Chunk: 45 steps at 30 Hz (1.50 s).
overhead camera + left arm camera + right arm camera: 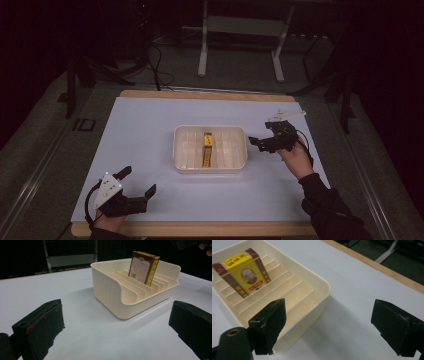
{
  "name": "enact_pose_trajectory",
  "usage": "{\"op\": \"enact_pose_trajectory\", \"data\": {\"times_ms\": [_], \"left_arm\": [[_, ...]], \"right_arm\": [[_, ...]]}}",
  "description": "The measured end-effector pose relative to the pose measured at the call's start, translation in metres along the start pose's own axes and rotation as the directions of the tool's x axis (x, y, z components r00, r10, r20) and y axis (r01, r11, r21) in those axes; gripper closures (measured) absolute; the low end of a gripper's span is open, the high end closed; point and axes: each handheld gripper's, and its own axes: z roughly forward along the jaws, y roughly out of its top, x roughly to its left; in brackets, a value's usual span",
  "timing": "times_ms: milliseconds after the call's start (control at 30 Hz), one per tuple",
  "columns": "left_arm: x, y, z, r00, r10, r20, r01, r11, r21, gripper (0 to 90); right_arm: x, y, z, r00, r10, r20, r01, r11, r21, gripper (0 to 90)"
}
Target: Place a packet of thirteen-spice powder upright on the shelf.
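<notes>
A cream slotted tray (235, 161) sits mid-table, with a yellow and dark red box (207, 146) standing upright in one of its middle slots. My left gripper (139, 180) rests near the front left edge, open and empty, well short of the tray. My right gripper (262, 134) hovers just off the tray's right end, open and empty. In the left gripper view the tray (112, 293) and box (143, 267) lie ahead of the open gripper (116, 327). The right gripper view puts my open right gripper (332, 325) beside the tray's corner (322, 286), with the box (243, 272) farther in.
A white mat (140, 130) covers a wooden tabletop whose edge (200, 229) shows at the front and back. Behind the table stand a metal frame's legs (202, 55) and cables (160, 70) on the dark floor.
</notes>
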Motion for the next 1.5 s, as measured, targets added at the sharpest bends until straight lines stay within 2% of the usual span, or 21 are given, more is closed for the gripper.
{"op": "enact_pose_trajectory", "data": {"times_ms": [167, 400, 500, 600, 667, 767, 833, 1000, 1133, 1200, 1233, 1367, 1500], "left_arm": [[0.0, 0.0, -0.001, 1.0, -0.001, 0.0, 0.001, 1.0, 0.0, 0.0], [-0.001, 0.0, 0.001, 1.0, 0.004, 0.005, -0.004, 1.0, 0.003, 0.0], [-0.002, 0.0, 0.001, 1.0, 0.005, 0.008, -0.005, 1.0, 0.005, 0.0], [-0.002, 0.001, 0.001, 0.9999, 0.007, 0.008, -0.007, 1.0, 0.004, 0.0], [-0.002, 0.001, 0.0, 1.0, 0.004, 0.008, -0.004, 1.0, 0.003, 0.0], [-0.002, 0.001, 0.0, 0.9999, 0.008, 0.01, -0.008, 0.9999, 0.007, 0.0], [-0.002, 0.001, 0.001, 0.9999, 0.008, 0.011, -0.008, 0.9999, 0.008, 0.0], [-0.001, 0.0, 0.001, 0.9999, 0.008, 0.012, -0.008, 0.9999, 0.008, 0.0], [-0.001, 0.0, 0.001, 0.9999, 0.01, 0.014, -0.01, 0.9999, 0.007, 0.0], [-0.001, 0.001, 0.001, 0.9998, 0.009, 0.016, -0.009, 0.9999, 0.006, 0.0], [-0.001, 0.001, 0.001, 0.9998, 0.01, 0.015, -0.01, 0.9999, 0.006, 0.0], [-0.002, 0.001, 0.001, 0.9997, 0.012, 0.02, -0.012, 0.9999, 0.005, 0.0], [-0.002, 0.002, 0.0, 0.9997, 0.013, 0.02, -0.013, 0.9999, 0.002, 0.0]], "right_arm": [[0.001, -0.016, -0.004, 0.9982, 0.03, 0.053, -0.028, 0.999, -0.035, 12.6], [-0.002, -0.038, -0.013, 0.9941, 0.081, 0.072, -0.075, 0.994, -0.084, 12.6], [-0.001, -0.046, -0.017, 0.9926, 0.088, 0.083, -0.079, 0.991, -0.106, 12.6], [0.0, -0.051, -0.018, 0.9918, 0.071, 0.106, -0.06, 0.993, -0.103, 12.6], [0.0, -0.056, -0.019, 0.9885, 0.089, 0.122, -0.074, 0.99, -0.122, 12.6], [0.001, -0.063, -0.02, 0.987, 0.105, 0.121, -0.087, 0.985, -0.146, 12.6], [0.001, -0.068, -0.021, 0.9882, 0.114, 0.103, -0.098, 0.985, -0.144, 12.6], [0.004, -0.08, -0.023, 0.9877, 0.114, 0.107, -0.096, 0.983, -0.159, 12.7], [0.006, -0.085, -0.025, 0.9878, 0.107, 0.114, -0.089, 0.984, -0.152, 12.9], [0.007, -0.086, -0.025, 0.9843, 0.097, 0.148, -0.075, 0.986, -0.146, 13.0], [0.006, -0.087, -0.025, 0.9837, 0.098, 0.151, -0.075, 0.986, -0.149, 13.0], [0.002, -0.09, -0.023, 0.9821, 0.133, 0.133, -0.113, 0.982, -0.151, 13.1], [0.001, -0.091, -0.023, 0.9825, 0.135, 0.129, -0.114, 0.981, -0.157, 13.1]]}}
